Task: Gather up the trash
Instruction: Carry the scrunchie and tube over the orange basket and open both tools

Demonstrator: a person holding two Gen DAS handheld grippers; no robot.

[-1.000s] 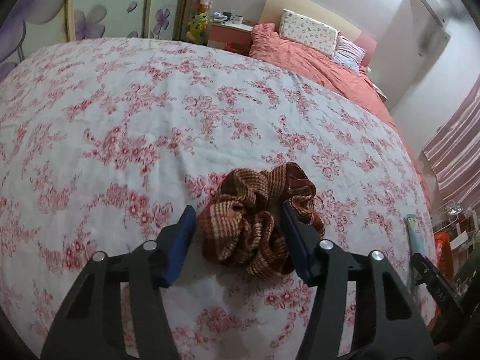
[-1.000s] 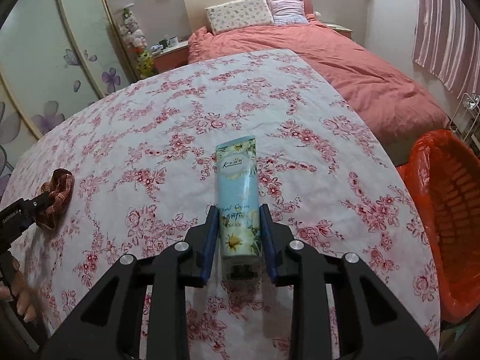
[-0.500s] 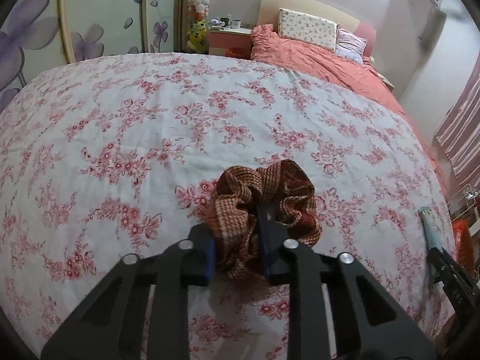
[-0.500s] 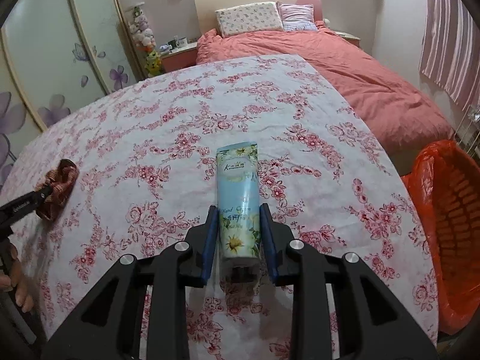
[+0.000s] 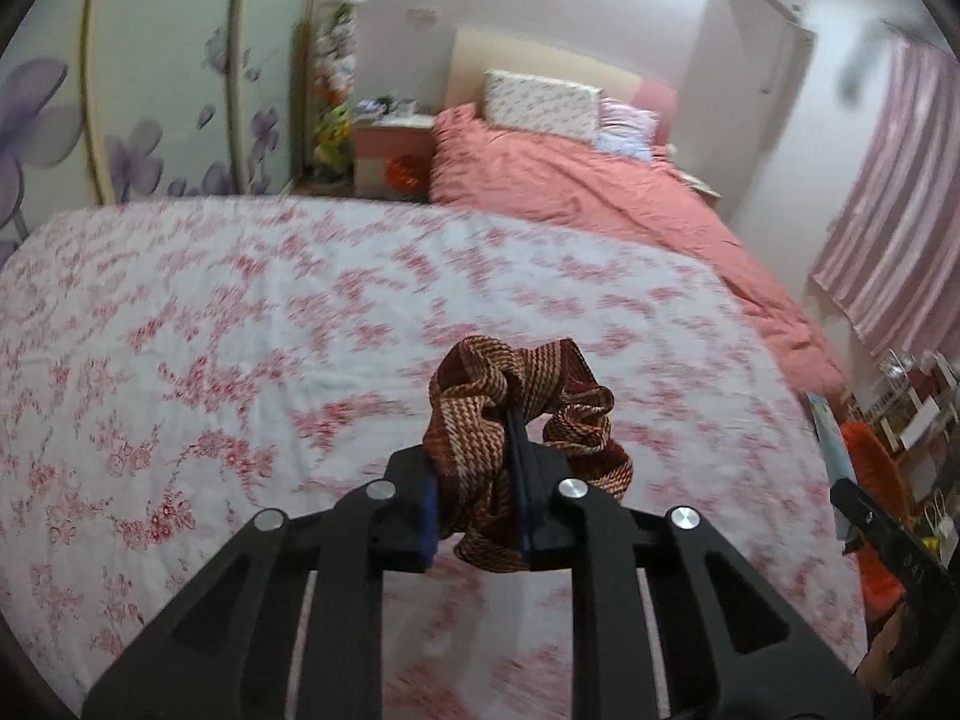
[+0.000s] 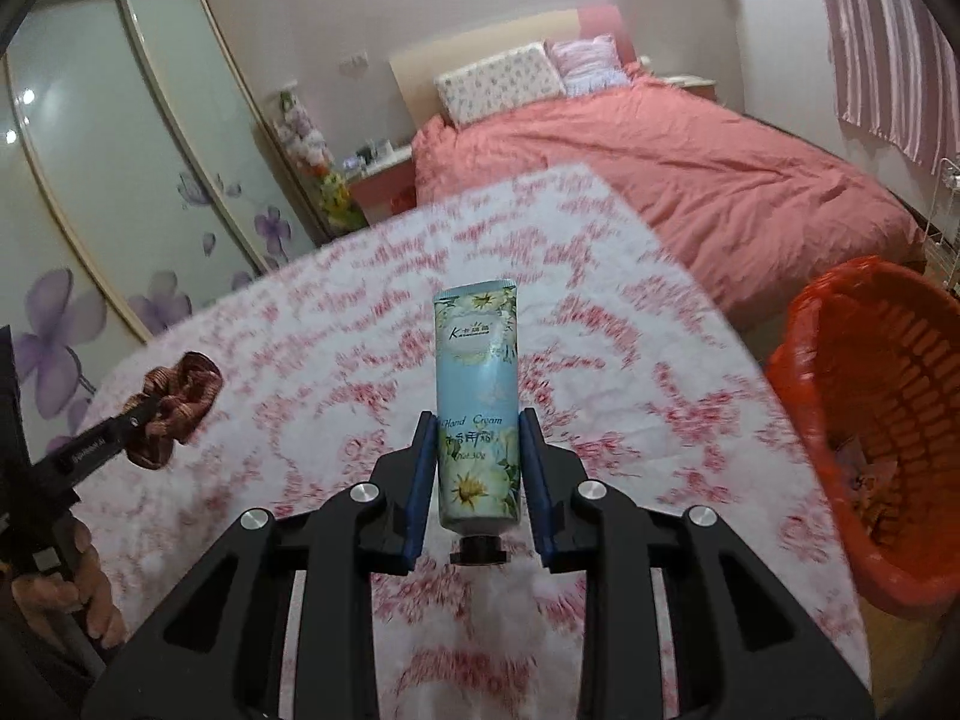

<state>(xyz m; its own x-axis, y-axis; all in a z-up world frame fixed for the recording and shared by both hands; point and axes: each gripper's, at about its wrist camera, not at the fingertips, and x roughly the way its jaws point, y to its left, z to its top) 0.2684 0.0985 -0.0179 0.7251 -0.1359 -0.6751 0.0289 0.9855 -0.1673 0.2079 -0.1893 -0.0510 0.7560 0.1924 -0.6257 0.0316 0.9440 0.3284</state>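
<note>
Brown striped scrunchie (image 5: pixel 522 414) pinched in left gripper (image 5: pixel 477 501), jaws nearly together on bunched fabric, lifted clear of floral bedsheet (image 5: pixel 240 324). Pink bed (image 5: pixel 600 192) further back; at right edge, tip of blue tube and orange basket. Right wrist view: light-blue hand cream tube (image 6: pixel 478 396) clamped upright w/ cap down between blue pads (image 6: pixel 420 474) of right gripper (image 6: pixel 478 474), jaws narrow, held above sheet. Orange trash basket (image 6: pixel 864 396) at right beside bed. Left gripper w/ scrunchie at left edge, person's hand (image 6: pixel 66 582) below.
</note>
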